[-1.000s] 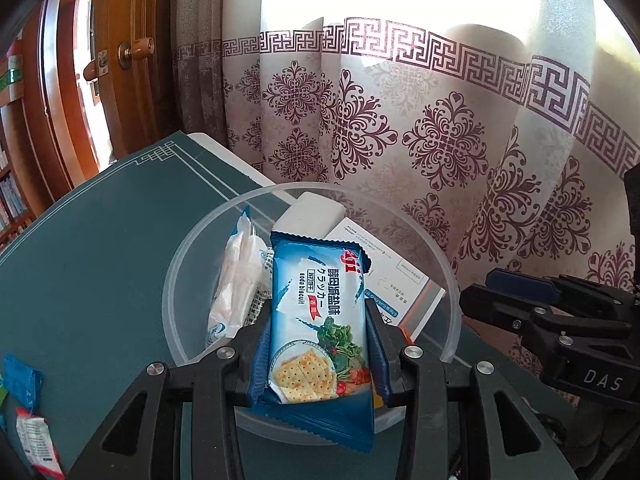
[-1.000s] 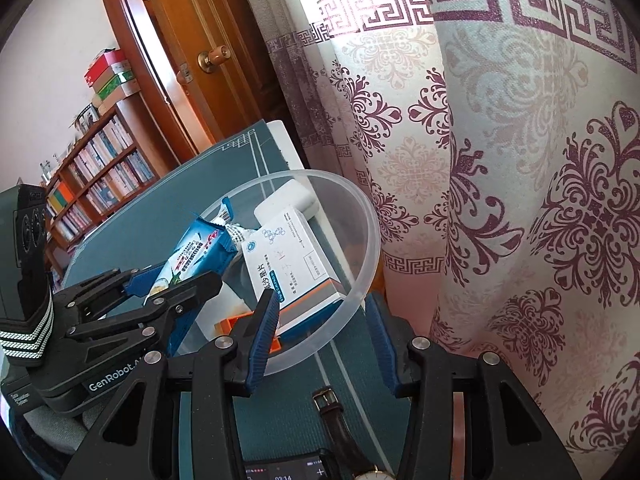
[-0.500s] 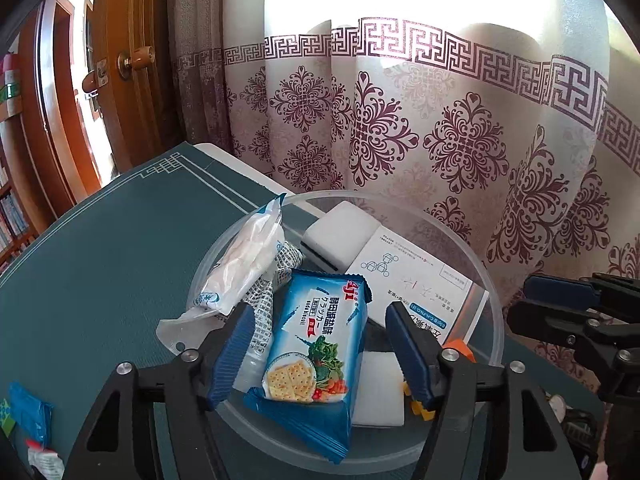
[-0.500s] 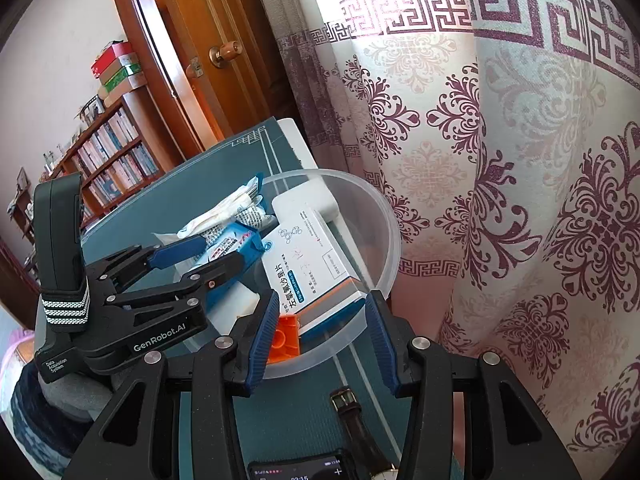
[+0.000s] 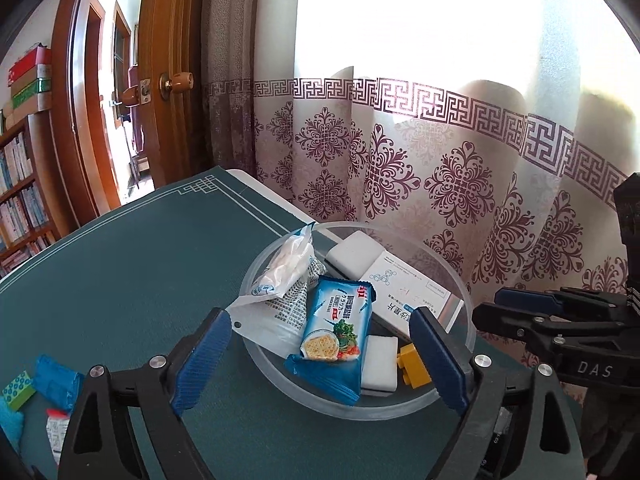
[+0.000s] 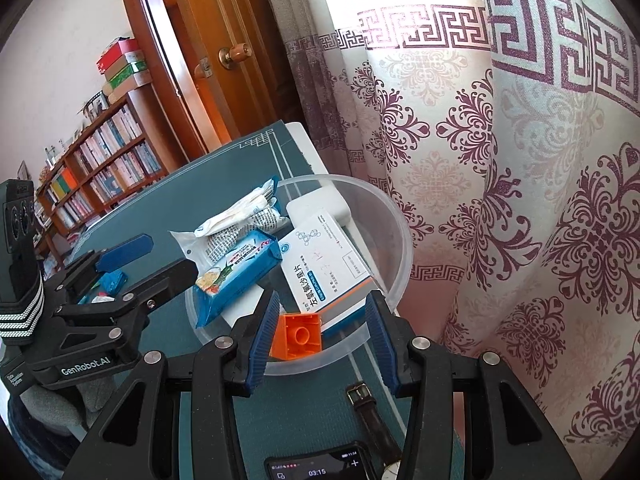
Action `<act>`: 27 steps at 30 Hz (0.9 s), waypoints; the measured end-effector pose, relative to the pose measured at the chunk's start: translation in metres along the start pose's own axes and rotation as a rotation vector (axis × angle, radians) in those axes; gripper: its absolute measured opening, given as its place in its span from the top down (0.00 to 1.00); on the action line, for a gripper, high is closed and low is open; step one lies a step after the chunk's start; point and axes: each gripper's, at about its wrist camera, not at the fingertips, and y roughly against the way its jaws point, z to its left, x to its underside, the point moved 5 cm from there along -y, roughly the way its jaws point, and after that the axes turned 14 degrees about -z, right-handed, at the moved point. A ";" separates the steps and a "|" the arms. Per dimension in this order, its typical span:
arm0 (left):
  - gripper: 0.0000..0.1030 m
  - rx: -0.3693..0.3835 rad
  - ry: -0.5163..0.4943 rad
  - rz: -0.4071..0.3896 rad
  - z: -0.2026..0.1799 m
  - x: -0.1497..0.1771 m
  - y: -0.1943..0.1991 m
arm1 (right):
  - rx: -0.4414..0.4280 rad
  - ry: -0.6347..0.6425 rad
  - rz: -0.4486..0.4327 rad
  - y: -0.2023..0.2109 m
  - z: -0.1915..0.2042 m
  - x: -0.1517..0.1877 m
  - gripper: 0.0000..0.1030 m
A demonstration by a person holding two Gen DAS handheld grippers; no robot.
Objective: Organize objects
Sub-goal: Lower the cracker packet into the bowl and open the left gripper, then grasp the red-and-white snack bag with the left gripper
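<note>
Left hand-held gripper (image 5: 320, 356), jaws just opened, empty above bowl (image 5: 464, 292) holding cracker packet (image 5: 336, 334), medicine box (image 5: 404, 292).

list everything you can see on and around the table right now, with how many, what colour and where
bowl: one, clear plastic, table's curtain side.
cracker packet: one, blue, in bowl, on top.
white wrapped packets: two, one clear with white contents, one white with black print, bowl's left side.
medicine box: one, white with blue and orange edge, in bowl.
white blocks: two, in bowl, one front, one back.
toy brick: one, orange, bowl's near rim.
small packets: several, blue, green, red-white, table's left.
watch: one, dark strap, beside phone.
phone: one, black, near edge.
table: one, dark green mat.
curtain: white, purple pattern.
door: brown, left.
bookshelf: brown, far left.
left gripper: black, blue jaws just opened, empty.
right gripper: jaws narrow, empty.
</note>
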 end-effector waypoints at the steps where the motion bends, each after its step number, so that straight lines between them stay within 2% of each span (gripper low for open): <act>1: 0.07 -0.013 0.003 -0.003 0.003 0.000 0.004 | -0.003 0.003 0.000 0.001 0.002 0.000 0.54; 4: 0.04 -0.058 0.003 -0.007 0.010 0.001 0.014 | -0.016 0.013 -0.007 0.005 0.011 -0.001 0.48; 7: 0.01 -0.112 0.002 -0.013 0.016 0.001 0.024 | -0.027 0.029 -0.014 0.009 0.021 -0.002 0.45; 18: 0.01 -0.274 0.006 -0.039 0.054 0.007 0.065 | -0.082 0.048 0.004 0.009 0.060 0.003 0.35; 21: 0.01 -0.300 0.019 -0.048 0.067 0.009 0.075 | -0.110 0.061 0.001 0.009 0.077 0.005 0.28; 23: 0.01 -0.318 0.031 -0.053 0.076 0.011 0.082 | -0.130 0.070 -0.006 0.009 0.089 0.006 0.21; 27: 0.01 -0.344 0.051 -0.059 0.093 0.016 0.093 | -0.163 0.093 -0.005 0.007 0.112 0.012 0.16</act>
